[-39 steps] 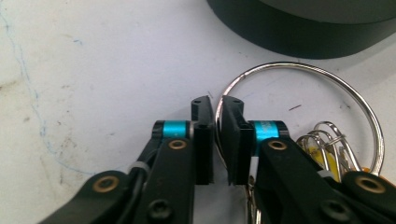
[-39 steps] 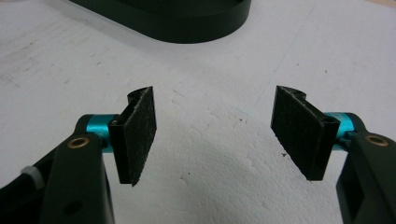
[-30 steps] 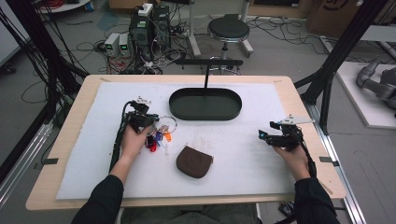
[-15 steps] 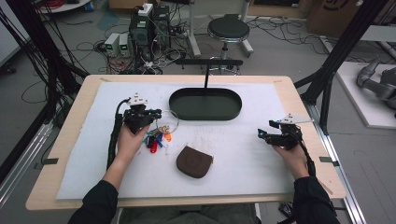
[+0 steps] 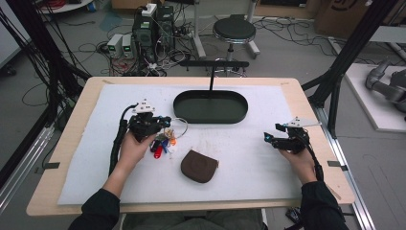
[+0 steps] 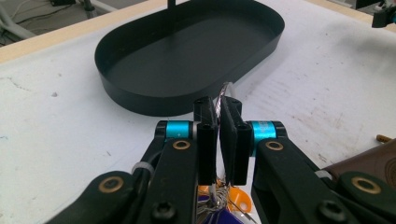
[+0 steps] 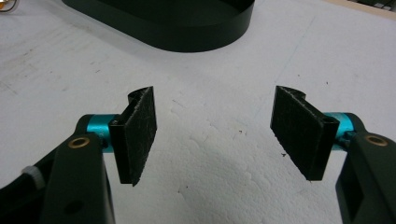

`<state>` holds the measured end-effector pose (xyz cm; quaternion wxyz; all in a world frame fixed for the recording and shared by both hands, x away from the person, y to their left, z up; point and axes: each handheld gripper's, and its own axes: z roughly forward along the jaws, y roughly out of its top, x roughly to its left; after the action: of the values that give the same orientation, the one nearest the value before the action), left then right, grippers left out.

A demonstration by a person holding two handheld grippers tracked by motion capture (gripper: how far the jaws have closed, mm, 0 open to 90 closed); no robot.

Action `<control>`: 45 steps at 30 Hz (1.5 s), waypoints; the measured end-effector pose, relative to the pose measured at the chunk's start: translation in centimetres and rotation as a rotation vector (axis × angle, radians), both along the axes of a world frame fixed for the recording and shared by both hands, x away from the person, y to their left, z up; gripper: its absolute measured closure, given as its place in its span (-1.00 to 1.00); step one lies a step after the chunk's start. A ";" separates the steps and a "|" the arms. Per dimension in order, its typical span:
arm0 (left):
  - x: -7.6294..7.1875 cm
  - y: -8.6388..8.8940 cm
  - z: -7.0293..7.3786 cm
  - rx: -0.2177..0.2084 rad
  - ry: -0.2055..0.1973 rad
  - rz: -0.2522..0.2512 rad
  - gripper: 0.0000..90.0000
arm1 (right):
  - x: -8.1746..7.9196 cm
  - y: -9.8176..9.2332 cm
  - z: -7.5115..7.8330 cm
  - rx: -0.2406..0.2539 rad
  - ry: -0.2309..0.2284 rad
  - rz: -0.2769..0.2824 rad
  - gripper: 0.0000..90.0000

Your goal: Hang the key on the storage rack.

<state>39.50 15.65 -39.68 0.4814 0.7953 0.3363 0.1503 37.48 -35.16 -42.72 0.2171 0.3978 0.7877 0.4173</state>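
Observation:
My left gripper (image 5: 164,126) (image 6: 218,107) is shut on the thin wire ring (image 6: 220,95) of a key bunch. Its jaws have just eased a little, with the wire still pinched between the pads. Coloured keys and tags (image 5: 161,143) (image 6: 229,198) hang below the jaws, over the white mat. The wire loop (image 5: 181,127) sticks out toward the black oval tray (image 5: 210,120) (image 6: 140,100), which lies just ahead. A brown leather pouch (image 5: 198,165) (image 6: 369,161) lies on the mat to the right of the keys. My right gripper (image 5: 268,139) (image 7: 215,126) rests open and empty over bare mat.
The tray (image 7: 187,32) has a black post rising from its far rim. The white mat covers most of the wooden table (image 5: 306,110). Black frame posts stand at both table sides, with a stool and cabled electronics on the floor behind.
My left hand has lifted slightly and shifted a little toward the tray with the key bunch in its jaws. The right hand has stayed still.

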 end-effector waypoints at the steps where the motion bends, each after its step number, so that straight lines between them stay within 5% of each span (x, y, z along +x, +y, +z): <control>1: 0.0 -0.1 -0.1 0.002 0.009 -0.004 0.83 | 0.0 0.0 0.0 0.000 -0.001 0.001 -0.29; 6: 0.1 -0.3 -0.4 0.024 0.021 -0.019 0.81 | 0.0 0.0 0.0 -0.003 -0.002 0.001 -0.29; 22: 0.4 0.3 -0.6 0.000 0.052 -0.039 0.92 | 0.1 0.0 -0.1 0.001 -0.001 0.004 -0.29; 45: -0.5 1.5 2.6 -0.129 -0.056 -0.045 0.92 | 0.2 0.1 -0.2 0.000 0.004 0.007 -0.29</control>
<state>39.04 17.17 -37.07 0.5442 0.7655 0.3137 0.1394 37.68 -35.08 -42.91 0.2143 0.3959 0.7895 0.4171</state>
